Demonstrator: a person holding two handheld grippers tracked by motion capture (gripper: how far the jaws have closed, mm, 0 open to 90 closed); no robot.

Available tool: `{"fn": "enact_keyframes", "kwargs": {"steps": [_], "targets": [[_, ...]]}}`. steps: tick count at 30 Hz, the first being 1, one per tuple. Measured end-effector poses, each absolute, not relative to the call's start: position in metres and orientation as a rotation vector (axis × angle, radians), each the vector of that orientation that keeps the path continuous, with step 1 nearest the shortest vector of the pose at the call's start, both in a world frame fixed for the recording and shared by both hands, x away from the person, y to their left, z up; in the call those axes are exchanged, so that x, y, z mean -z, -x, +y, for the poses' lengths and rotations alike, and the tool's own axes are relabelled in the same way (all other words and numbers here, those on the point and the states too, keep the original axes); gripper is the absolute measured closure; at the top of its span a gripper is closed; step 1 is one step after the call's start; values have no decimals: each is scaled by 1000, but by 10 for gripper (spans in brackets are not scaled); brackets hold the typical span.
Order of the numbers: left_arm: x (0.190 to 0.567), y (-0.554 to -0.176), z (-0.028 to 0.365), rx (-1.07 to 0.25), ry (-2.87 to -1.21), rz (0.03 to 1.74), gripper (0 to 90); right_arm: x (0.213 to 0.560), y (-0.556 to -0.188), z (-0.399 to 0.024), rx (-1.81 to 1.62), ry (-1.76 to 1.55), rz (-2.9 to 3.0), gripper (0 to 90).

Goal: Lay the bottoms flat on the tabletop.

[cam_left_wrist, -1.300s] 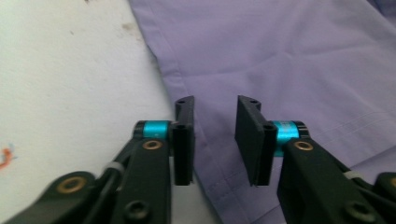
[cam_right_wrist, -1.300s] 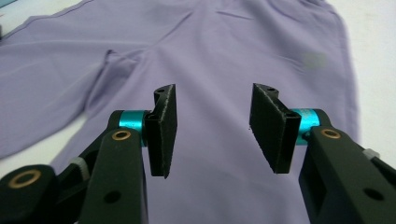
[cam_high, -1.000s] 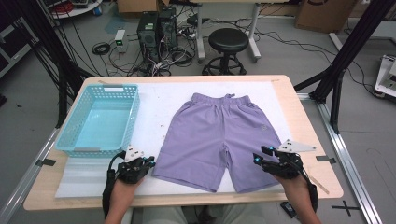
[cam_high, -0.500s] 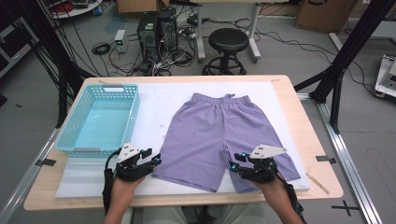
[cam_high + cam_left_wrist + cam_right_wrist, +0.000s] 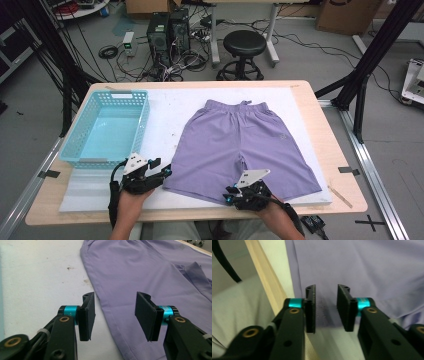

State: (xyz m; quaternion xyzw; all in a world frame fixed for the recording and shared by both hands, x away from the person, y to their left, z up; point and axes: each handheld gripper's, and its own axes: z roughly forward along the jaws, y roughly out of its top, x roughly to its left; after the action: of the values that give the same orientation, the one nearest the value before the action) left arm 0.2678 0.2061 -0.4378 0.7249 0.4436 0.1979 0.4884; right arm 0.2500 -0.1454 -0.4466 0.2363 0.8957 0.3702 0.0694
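Observation:
Purple shorts (image 5: 240,140) lie flat on the white mat (image 5: 170,105), waistband toward the far side. My left gripper (image 5: 161,169) sits at the shorts' left leg edge. Its jaws have just been opening, and in the left gripper view (image 5: 115,312) they stand open with the side hem of the shorts (image 5: 150,270) on the mat between them. My right gripper (image 5: 228,195) is at the front hem of the left leg. Its jaws have just been closing. In the right gripper view (image 5: 325,307) the hem of the shorts (image 5: 362,265) lies between the narrowed pads, which do not press on it.
A light blue plastic basket (image 5: 120,94) stands empty at the mat's left. The wooden table (image 5: 325,115) edge runs right below both hands. Behind the table on the floor are a black stool (image 5: 245,42), computer towers (image 5: 167,30) and cables.
My right gripper has slid left along the front hem, from the right leg to the left leg, and its jaws have narrowed. The left gripper stayed put and its jaws opened.

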Motion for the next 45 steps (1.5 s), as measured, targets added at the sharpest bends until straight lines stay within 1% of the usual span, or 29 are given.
{"fn": "enact_keyframes", "kwargs": {"steps": [1,3,4,8,9,10,11,13,15,16,18,20,23,27,31,34,36,38,39,40,42,45], "targets": [[438,-268,206,-479,-1762,1081,505,446,-250,-145,-1122,-700,2713,848],[439,-268,206,-476,-1768,1080,505,446,-247,-143,-1119,-690,2723,891],[439,-268,206,-474,-1768,1082,506,446,-247,-143,-1125,-679,2736,896],[439,-269,204,-468,-1778,1079,506,446,-242,-140,-1163,-621,2789,896],[439,-269,203,-468,-1776,1082,506,447,-241,-139,-1170,-608,2797,874],[440,-269,203,-462,-1779,1083,506,447,-242,-139,-1178,-617,2809,784],[440,-269,203,-461,-1780,1085,506,446,-243,-141,-1198,-640,2816,727],[441,-269,202,-457,-1784,1088,506,439,-246,-151,-1287,-686,2758,721],[442,-269,202,-454,-1792,1089,506,429,-254,-168,-1352,-773,2643,727],[442,-270,201,-453,-1791,1089,506,425,-258,-177,-1364,-843,2579,746],[442,-270,200,-451,-1789,1089,506,418,-270,-190,-1320,-949,2473,762],[441,-271,199,-451,-1789,1086,506,412,-283,-195,-1264,-985,2422,775],[441,-271,198,-446,-1790,1084,506,410,-304,-190,-1187,-979,2436,804],[443,-273,198,-437,-1793,1090,506,420,-321,-179,-1109,-975,2512,839],[444,-273,200,-431,-1798,1094,506,434,-321,-171,-970,-943,2590,862],[444,-273,200,-432,-1795,1099,506,439,-317,-175,-970,-943,2579,865],[444,-272,200,-433,-1794,1096,506,441,-312,-179,-1001,-964,2573,852],[444,-272,199,-430,-1797,1094,506,441,-311,-182,-1080,-970,2637,787],[444,-272,199,-428,-1797,1094,506,439,-311,-184,-1111,-949,2651,783],[444,-273,198,-426,-1793,1093,504,435,-309,-188,-1147,-948,2625,758],[443,-274,196,-423,-1790,1095,500,425,-306,-202,-1243,-986,2535,751],[444,-276,194,-420,-1801,1110,495,415,-303,-231,-1222,-1055,2429,718]]}}
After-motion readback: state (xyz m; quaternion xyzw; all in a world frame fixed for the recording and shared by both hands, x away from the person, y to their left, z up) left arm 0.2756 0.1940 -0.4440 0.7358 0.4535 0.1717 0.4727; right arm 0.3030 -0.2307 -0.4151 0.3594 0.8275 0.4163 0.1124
